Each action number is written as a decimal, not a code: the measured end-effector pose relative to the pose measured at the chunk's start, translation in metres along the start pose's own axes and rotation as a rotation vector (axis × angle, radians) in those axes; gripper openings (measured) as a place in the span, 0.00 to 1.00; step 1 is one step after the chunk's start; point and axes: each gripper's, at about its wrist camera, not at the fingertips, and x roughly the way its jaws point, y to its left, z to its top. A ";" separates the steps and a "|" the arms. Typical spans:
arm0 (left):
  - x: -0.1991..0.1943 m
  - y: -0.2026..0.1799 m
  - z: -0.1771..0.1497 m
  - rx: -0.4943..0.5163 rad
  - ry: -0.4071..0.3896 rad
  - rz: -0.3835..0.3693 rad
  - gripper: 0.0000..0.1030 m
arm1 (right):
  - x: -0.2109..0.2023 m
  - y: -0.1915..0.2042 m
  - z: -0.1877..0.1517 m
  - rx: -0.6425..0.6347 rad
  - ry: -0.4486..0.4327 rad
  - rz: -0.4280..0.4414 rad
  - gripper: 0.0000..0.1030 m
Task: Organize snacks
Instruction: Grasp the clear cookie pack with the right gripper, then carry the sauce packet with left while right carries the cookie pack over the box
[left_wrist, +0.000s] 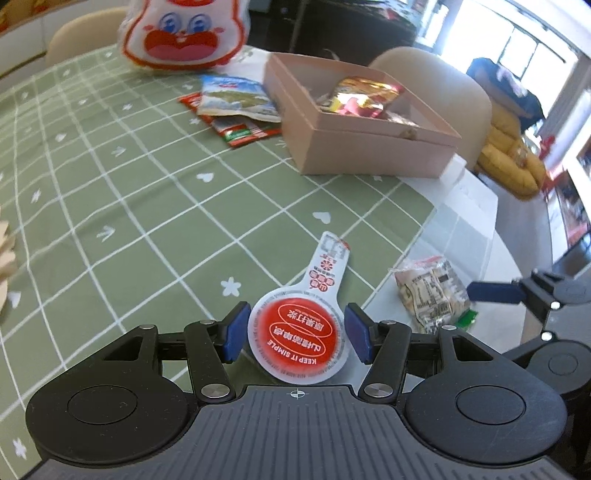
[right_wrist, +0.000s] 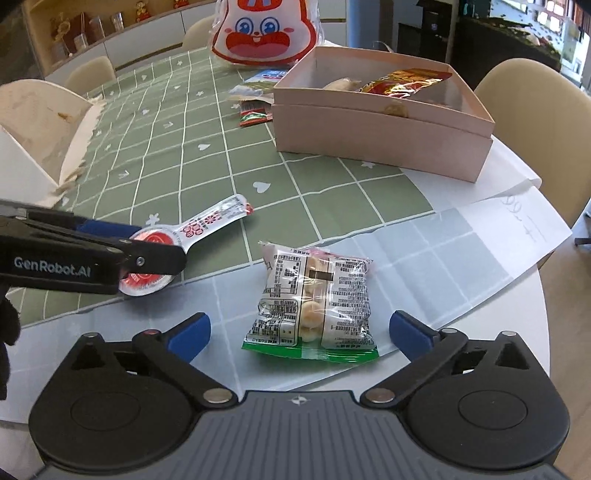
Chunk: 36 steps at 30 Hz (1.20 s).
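A spoon-shaped white and red snack pack (left_wrist: 301, 332) lies on the green checked tablecloth (left_wrist: 122, 177). My left gripper (left_wrist: 295, 334) has a blue pad on each side of its round end, close to it but apparently with small gaps. The pack also shows in the right wrist view (right_wrist: 207, 225) under the left gripper (right_wrist: 147, 254). A clear biscuit packet (right_wrist: 314, 302) lies on the white paper between the fingers of my right gripper (right_wrist: 299, 330), which is wide open. The pink box (right_wrist: 384, 125) holds a red and gold snack bag (right_wrist: 402, 83).
A rabbit-face bag (left_wrist: 184, 33) stands at the table's far side. Flat snack sachets (left_wrist: 236, 103) lie left of the box. A torn white carton (right_wrist: 33, 129) stands at the left. Beige chairs (right_wrist: 535, 122) surround the round table, whose edge is near on the right.
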 end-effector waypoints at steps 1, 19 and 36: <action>0.000 -0.002 -0.001 0.019 -0.002 0.004 0.61 | 0.000 0.001 -0.001 -0.003 -0.001 -0.005 1.00; -0.005 0.005 -0.009 -0.021 -0.052 -0.001 0.47 | -0.006 -0.015 0.013 0.032 -0.026 0.007 0.56; -0.051 -0.015 0.018 -0.002 -0.219 -0.133 0.18 | -0.078 -0.060 0.046 0.068 -0.123 0.043 0.54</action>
